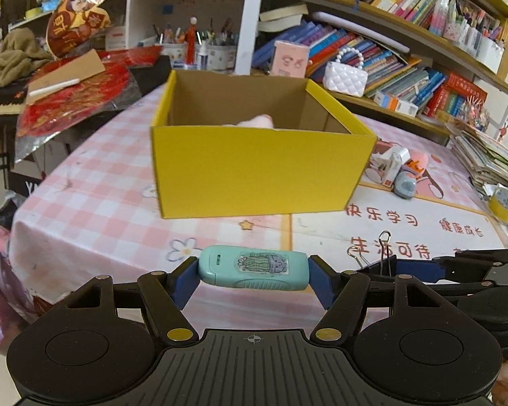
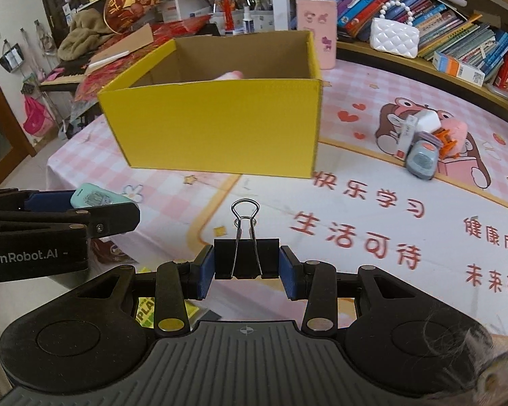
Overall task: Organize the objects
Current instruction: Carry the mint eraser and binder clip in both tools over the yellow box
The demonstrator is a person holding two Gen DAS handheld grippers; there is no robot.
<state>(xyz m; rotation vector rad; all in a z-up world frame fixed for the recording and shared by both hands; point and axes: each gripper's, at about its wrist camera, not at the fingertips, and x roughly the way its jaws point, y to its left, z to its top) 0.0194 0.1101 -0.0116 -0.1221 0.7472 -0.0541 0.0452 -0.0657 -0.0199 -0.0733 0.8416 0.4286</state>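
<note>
My left gripper [image 1: 254,272] is shut on a teal oblong case with a cartoon sticker [image 1: 254,270], held crosswise above the table in front of the open yellow cardboard box [image 1: 257,172]. My right gripper [image 2: 247,264] is shut on a black binder clip [image 2: 246,260] with its wire handles up, also in front of the box [image 2: 216,128]. The left gripper with the teal case [image 2: 94,198] shows at the left of the right wrist view. The binder clip [image 1: 379,257] shows at the right of the left wrist view. A pink soft thing [image 1: 259,122] lies inside the box.
A small pile of objects [image 2: 426,145] lies right of the box: a grey-blue toy, an orange piece, a pink thing, a white block. A yellow tape roll [image 1: 503,203] sits at the right. Bookshelves, a white quilted purse [image 1: 345,77] and a pink box [image 2: 316,30] stand behind.
</note>
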